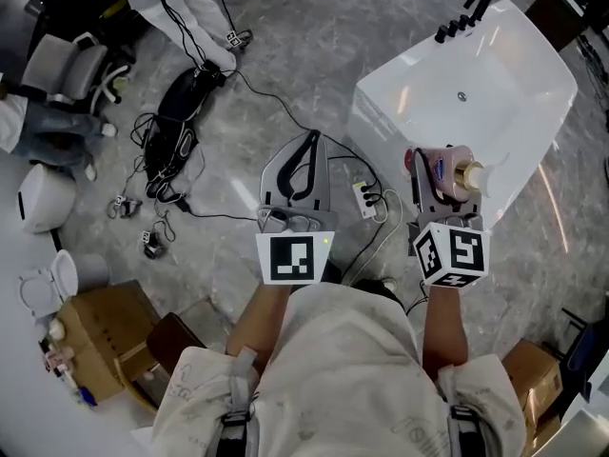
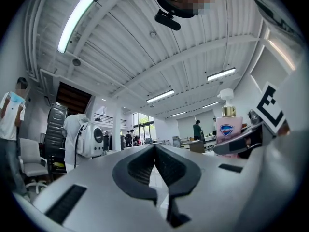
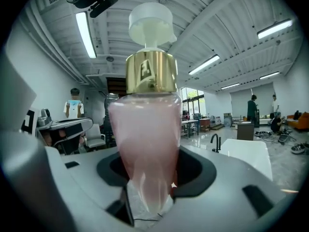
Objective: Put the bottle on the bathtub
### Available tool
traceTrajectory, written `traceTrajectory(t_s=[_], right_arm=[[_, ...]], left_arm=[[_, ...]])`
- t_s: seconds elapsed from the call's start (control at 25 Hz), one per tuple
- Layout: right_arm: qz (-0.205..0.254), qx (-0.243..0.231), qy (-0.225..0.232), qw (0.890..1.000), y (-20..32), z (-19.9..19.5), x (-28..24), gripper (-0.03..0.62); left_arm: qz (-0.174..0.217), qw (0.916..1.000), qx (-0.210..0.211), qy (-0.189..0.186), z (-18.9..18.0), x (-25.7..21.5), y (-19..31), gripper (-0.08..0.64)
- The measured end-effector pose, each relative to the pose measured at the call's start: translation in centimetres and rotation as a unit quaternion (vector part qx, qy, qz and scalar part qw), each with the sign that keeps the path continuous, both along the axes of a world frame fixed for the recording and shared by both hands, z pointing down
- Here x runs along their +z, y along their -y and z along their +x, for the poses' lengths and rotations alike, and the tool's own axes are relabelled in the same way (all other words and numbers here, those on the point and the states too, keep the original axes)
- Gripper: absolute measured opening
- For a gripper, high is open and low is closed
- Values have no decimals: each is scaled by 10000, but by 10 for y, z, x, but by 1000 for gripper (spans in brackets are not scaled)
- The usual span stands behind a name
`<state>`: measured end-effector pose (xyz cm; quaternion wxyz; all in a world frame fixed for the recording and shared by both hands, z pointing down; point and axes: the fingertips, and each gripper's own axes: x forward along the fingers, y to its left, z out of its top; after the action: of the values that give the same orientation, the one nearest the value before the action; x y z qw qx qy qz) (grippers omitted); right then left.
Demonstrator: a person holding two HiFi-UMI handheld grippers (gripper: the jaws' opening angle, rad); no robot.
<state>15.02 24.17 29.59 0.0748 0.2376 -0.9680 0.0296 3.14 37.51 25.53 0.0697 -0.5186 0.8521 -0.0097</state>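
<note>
- The bottle (image 3: 147, 124) is pink, with a gold collar and a white pump top. It sits between the jaws of the right hand-held gripper (image 3: 148, 170).
- The jaws of that gripper are closed on the lower part of the bottle, pressing it from both sides. The bottle's neck and pump stick out past the jaw tips.
- In the head view the bottle (image 1: 455, 171) is held up in the air in the right hand-held gripper (image 1: 440, 168). It shows against the near edge of the white bathtub (image 1: 519, 84) and is not resting on it.
- The left hand-held gripper (image 1: 304, 165) is held beside the right one and well apart from the tub. In its own view its jaws are pressed together at the tips, with nothing between them (image 2: 155, 153).
- The left gripper view also shows the bottle (image 2: 227, 127) off to its right, upright in the other gripper.
- A black faucet (image 1: 463, 15) stands at the far end of the bathtub.
- Black cables (image 1: 171, 150) and a white power strip (image 1: 364, 199) lie on the grey marble floor (image 1: 314, 55).
- A cardboard box (image 1: 100, 336) sits at the lower left.
</note>
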Motion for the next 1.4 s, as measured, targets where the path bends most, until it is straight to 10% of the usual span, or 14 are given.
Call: traceTrajectory(t_s=[0.68, 1.4], right_arm=[[-77, -277, -287, 9992, -10, -132, 29, 212], [-524, 846, -195, 9948, 199, -196, 68, 212]], left_arm=[[-31, 9993, -365, -57, -127, 17, -23, 2], [-200, 9972, 695, 196, -211, 17, 226, 2]])
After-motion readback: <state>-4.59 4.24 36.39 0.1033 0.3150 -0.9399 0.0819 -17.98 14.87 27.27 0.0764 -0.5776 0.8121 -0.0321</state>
